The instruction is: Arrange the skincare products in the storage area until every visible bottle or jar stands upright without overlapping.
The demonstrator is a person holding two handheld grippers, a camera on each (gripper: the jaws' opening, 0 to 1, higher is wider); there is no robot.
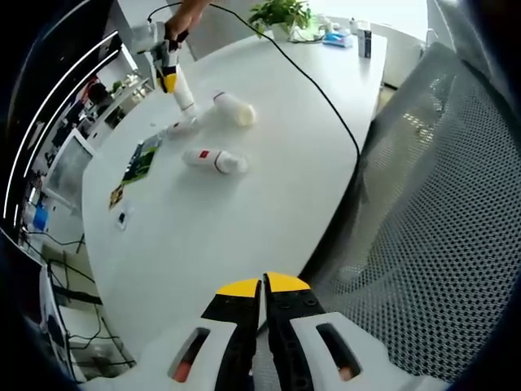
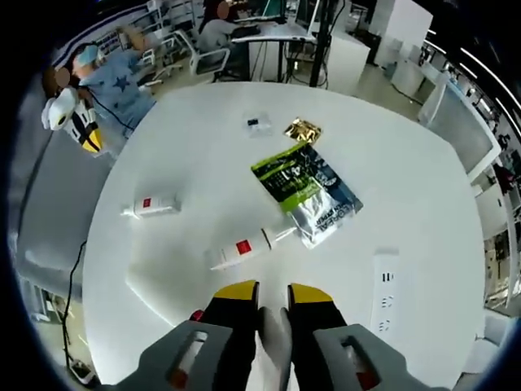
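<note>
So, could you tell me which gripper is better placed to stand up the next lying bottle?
Right, probably. The right gripper hangs just above the lying bottle, though a white bottle sits between its jaws; the left gripper sits shut at the far table edge.

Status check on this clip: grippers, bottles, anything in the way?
Left gripper shut, empty. Right gripper gripping a white bottle. Two tubes lying flat on table. Foil sachets beside them.

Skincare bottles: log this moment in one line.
left gripper shut, empty | right gripper shut on white bottle | near bottle, far bottle lying flat on table
</note>
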